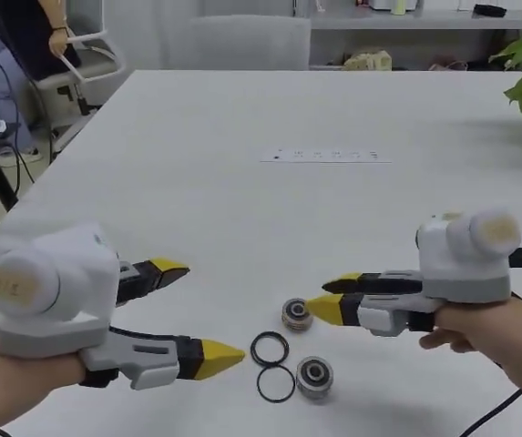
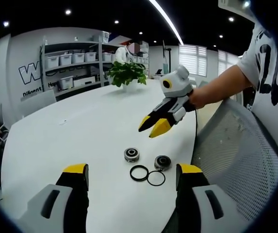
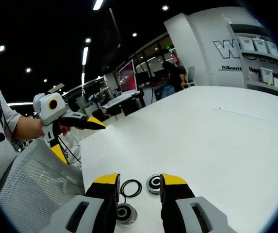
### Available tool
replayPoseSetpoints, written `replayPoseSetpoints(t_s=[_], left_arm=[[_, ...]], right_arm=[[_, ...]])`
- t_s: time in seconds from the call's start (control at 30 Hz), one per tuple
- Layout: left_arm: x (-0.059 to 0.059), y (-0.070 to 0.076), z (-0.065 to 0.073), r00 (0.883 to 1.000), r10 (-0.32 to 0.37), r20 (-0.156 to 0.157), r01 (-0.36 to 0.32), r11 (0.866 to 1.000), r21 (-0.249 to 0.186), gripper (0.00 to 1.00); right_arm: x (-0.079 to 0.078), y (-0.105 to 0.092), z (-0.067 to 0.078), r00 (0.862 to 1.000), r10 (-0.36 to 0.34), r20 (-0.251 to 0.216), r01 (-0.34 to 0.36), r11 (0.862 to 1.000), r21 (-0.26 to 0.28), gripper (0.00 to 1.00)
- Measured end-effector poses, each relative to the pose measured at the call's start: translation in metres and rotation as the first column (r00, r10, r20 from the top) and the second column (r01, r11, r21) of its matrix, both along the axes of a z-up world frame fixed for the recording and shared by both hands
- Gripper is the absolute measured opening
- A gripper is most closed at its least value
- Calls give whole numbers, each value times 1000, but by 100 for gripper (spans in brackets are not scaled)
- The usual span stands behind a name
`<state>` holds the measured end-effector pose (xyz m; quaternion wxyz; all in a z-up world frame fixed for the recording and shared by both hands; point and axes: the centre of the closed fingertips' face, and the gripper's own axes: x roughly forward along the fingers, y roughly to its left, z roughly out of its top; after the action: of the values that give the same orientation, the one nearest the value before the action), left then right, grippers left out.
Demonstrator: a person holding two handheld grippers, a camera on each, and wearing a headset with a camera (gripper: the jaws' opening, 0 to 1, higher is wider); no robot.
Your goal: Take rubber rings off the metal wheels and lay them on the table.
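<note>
Head view: two rubber rings (image 1: pixel 270 348) lie on table (image 1: pixel 242 182) beside both metal wheels (image 1: pixel 297 314). Left gripper view: left gripper (image 2: pixel 133 170) gaping, empty. Right gripper view: right gripper (image 3: pixel 139 180) parted, empty, near wheels. Stripping likely done; next, check wheels for leftover rings.

We see bright even light, faint soft shadows beneath the left gripper (image 1: pixel 204 309) and right gripper (image 1: pixel 322 297), ceiling lights (image 2: pixel 165 19) glaring above them, fisheye-bent edges.
</note>
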<state>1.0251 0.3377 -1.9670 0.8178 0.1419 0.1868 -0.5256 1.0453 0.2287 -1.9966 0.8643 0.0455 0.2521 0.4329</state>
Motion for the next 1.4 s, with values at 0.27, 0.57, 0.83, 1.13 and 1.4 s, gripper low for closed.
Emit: replayPoseSetpoints(t_s=[0.27, 0.57, 0.83, 1.13, 1.4], left_arm=[[-4, 1, 6, 1000, -1, 7, 1, 1000, -4, 75], [-12, 2, 8, 1000, -9, 4, 9, 1000, -8, 78], [-17, 6, 6, 1000, -10, 1, 10, 1000, 2, 80], [-22, 10, 7, 1000, -3, 1, 3, 1000, 6, 81], [-26, 13, 5, 1000, 0, -2, 0, 1000, 16, 83]], right_arm=[[-14, -17, 15, 998, -16, 54, 17, 1000, -20, 41], [-33, -30, 24, 996, -30, 84, 33, 999, -38, 52], [-56, -32, 23, 994, 5, 106, 5, 996, -91, 63], [-71, -40, 24, 992, 27, 121, -10, 991, -136, 69], [-81, -45, 25, 992, 31, 126, -12, 989, -146, 73]])
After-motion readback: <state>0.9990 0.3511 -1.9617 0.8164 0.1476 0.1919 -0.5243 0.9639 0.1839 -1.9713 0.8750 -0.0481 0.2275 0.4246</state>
